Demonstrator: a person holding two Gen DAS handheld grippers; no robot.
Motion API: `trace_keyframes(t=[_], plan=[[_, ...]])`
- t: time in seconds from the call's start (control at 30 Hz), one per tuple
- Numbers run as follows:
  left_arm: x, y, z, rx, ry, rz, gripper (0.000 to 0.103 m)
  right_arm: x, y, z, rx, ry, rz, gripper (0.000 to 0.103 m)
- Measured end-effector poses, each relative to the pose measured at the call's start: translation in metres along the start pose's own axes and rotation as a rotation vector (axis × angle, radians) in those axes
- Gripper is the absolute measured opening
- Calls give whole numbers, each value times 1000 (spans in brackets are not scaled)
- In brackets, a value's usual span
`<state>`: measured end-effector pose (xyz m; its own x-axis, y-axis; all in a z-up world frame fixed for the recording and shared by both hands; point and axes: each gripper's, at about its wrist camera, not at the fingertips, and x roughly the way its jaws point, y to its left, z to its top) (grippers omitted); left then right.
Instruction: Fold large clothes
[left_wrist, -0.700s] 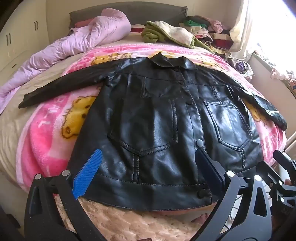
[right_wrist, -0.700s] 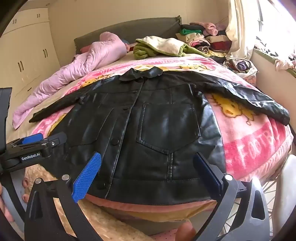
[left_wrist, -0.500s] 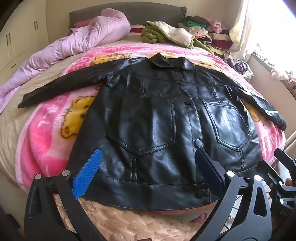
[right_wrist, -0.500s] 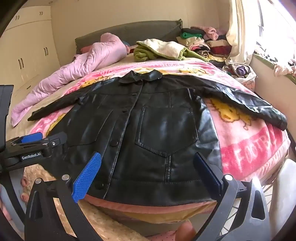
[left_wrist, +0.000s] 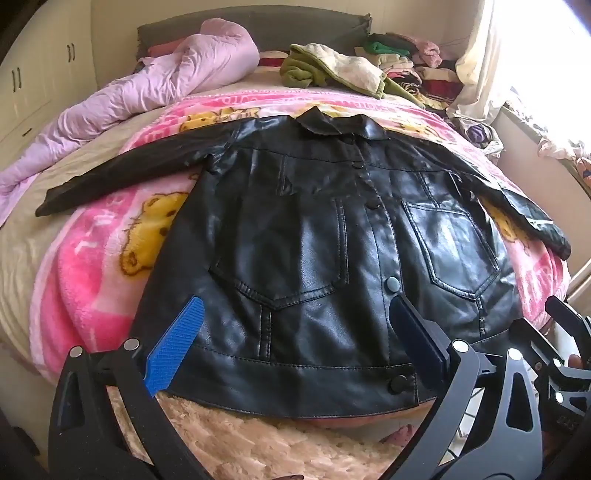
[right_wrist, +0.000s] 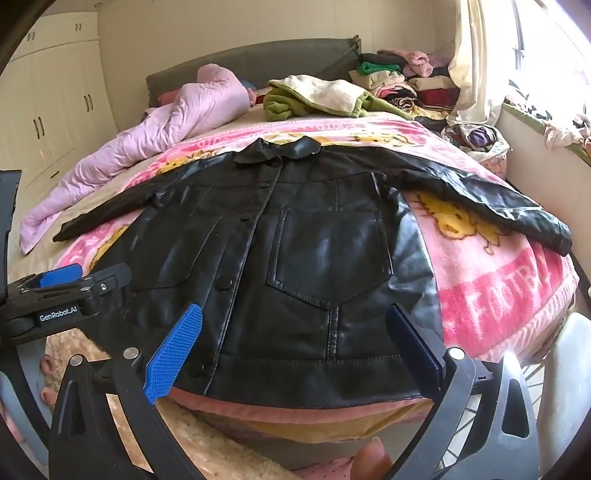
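Note:
A black leather jacket (left_wrist: 314, 229) lies flat and buttoned on a pink cartoon blanket (left_wrist: 92, 266), collar away from me, both sleeves spread out to the sides. Its hem hangs near the bed's front edge. My left gripper (left_wrist: 295, 343) hovers open just above the hem's left half, nothing between its blue pads. My right gripper (right_wrist: 295, 343) is open over the hem's right half (right_wrist: 332, 369), also empty. In the right wrist view the left gripper (right_wrist: 62, 291) shows at the left edge beside the jacket (right_wrist: 295, 251).
A lilac quilt (left_wrist: 147, 92) lies bunched along the bed's left side. A green and cream garment (left_wrist: 332, 70) and stacks of folded clothes (right_wrist: 413, 81) sit by the headboard. A wall and window ledge run along the right. A shaggy beige rug (left_wrist: 258, 443) lies below.
Both grippers have drawn slightly back from the bed, so the jacket's hem sits a little higher in each view. Both stay open and the jacket has not moved.

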<state>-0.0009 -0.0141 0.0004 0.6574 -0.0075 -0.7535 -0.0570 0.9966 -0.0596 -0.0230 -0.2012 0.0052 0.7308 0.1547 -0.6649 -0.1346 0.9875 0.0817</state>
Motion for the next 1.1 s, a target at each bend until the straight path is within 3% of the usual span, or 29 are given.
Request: trace_keyframes(t=[1.1], plan=[[-6, 6, -1, 7, -12, 4, 94, -1, 7, -2, -35, -8, 24, 99]])
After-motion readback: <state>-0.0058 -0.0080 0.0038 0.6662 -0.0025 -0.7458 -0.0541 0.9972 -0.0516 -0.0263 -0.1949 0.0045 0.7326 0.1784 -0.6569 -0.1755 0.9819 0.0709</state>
